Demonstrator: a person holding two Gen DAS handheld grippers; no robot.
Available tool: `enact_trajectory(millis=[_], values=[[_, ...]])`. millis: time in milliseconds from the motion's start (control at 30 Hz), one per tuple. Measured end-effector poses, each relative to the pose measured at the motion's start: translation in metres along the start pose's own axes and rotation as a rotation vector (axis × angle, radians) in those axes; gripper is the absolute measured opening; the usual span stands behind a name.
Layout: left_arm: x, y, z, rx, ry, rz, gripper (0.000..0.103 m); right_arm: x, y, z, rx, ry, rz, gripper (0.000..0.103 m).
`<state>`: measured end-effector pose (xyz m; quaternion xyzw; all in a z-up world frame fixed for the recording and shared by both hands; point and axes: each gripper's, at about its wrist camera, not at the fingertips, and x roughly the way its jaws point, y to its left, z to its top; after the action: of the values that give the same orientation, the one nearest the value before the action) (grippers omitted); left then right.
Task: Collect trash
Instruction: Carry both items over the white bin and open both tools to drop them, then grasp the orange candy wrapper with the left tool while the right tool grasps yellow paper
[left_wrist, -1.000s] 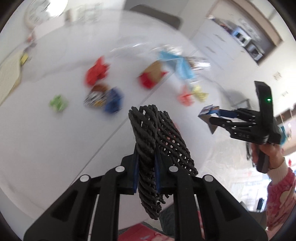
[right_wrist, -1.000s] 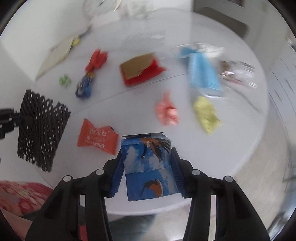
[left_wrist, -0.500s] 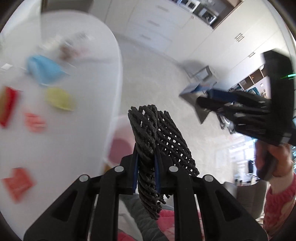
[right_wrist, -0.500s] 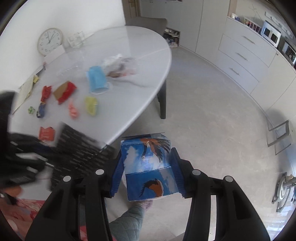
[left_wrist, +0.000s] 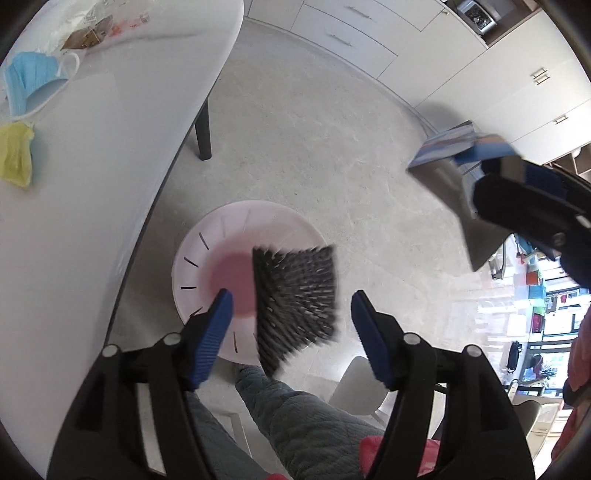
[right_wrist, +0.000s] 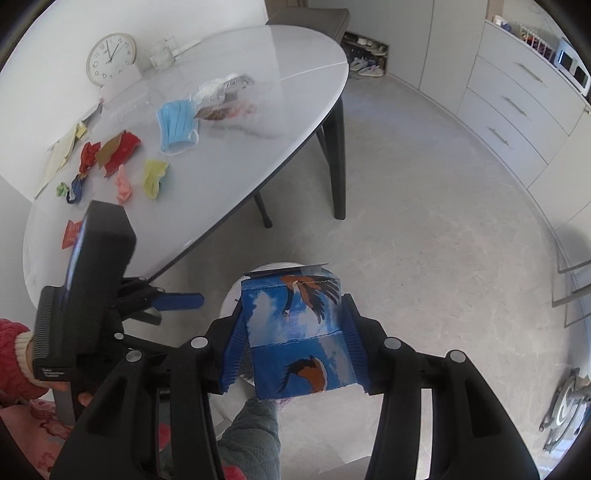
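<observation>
Filling the left of both views, the white oval table (right_wrist: 207, 155) carries the trash not yet collected: a blue face mask (right_wrist: 177, 125) toward the middle, clear plastic wrappers (right_wrist: 225, 98) beyond it, and near the left edge red paper (right_wrist: 118, 149), a pink scrap (right_wrist: 123, 184), a yellow scrap (right_wrist: 154, 176) and an orange packet (right_wrist: 72, 233) whose print is too small to read. A round wall clock (right_wrist: 110, 59) leans at the far edge. On the floor below the near edge stands the white bin (left_wrist: 221, 240) with a pink bottom. Above its mouth the black foam netting (left_wrist: 295, 295) is blurred and loose between the fingers of the left gripper (left_wrist: 291, 332), whose jaws have just been opening and stand spread, touching nothing. The right gripper (right_wrist: 295, 339) pinches a blue carton (right_wrist: 295, 332) printed with brown birds on sky, no wording legible, above the bin's rim. A quilted grey trouser leg (left_wrist: 295, 417) shows beneath.
</observation>
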<state>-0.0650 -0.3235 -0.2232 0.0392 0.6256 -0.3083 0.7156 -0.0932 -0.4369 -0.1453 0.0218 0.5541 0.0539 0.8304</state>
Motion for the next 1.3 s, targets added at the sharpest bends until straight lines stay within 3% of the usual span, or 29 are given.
enact_trajectory(millis=[100,233,367,433,500,567,733,800,967,1100,1300], values=[[-0.005,0.000,0.000,-0.009,-0.017,0.027,0.075,0.002,-0.004,0.000,-0.003,0.003,0.006,0.049],[-0.020,0.018,0.003,-0.029,-0.055,0.081,0.076,0.008,-0.006,-0.003,-0.011,0.008,0.012,0.049],[-0.066,0.034,-0.006,-0.100,-0.126,0.149,0.083,0.026,0.003,-0.009,-0.039,0.038,0.034,0.049],[-0.088,0.040,-0.012,-0.132,-0.163,0.184,0.088,0.038,0.009,-0.013,-0.059,0.056,0.040,0.059],[-0.109,0.049,-0.022,-0.166,-0.197,0.227,0.090,0.052,0.019,-0.016,-0.082,0.075,0.030,0.086],[-0.128,0.061,-0.031,-0.207,-0.221,0.269,0.091,0.068,0.029,-0.018,-0.097,0.101,0.048,0.092],[-0.159,0.084,-0.052,-0.294,-0.246,0.362,0.091,0.079,0.050,-0.006,-0.096,0.121,0.051,0.095],[-0.169,0.096,-0.056,-0.318,-0.249,0.389,0.091,0.069,0.061,0.006,-0.107,0.089,0.046,0.100],[-0.189,0.137,-0.065,-0.334,-0.241,0.438,0.092,0.029,0.089,0.045,-0.116,-0.021,0.013,0.101],[-0.194,0.179,-0.073,-0.359,-0.235,0.452,0.093,0.005,0.107,0.070,-0.084,-0.088,0.006,0.101],[-0.180,0.247,-0.082,-0.397,-0.186,0.360,0.093,0.007,0.139,0.086,-0.058,-0.100,0.008,0.101]])
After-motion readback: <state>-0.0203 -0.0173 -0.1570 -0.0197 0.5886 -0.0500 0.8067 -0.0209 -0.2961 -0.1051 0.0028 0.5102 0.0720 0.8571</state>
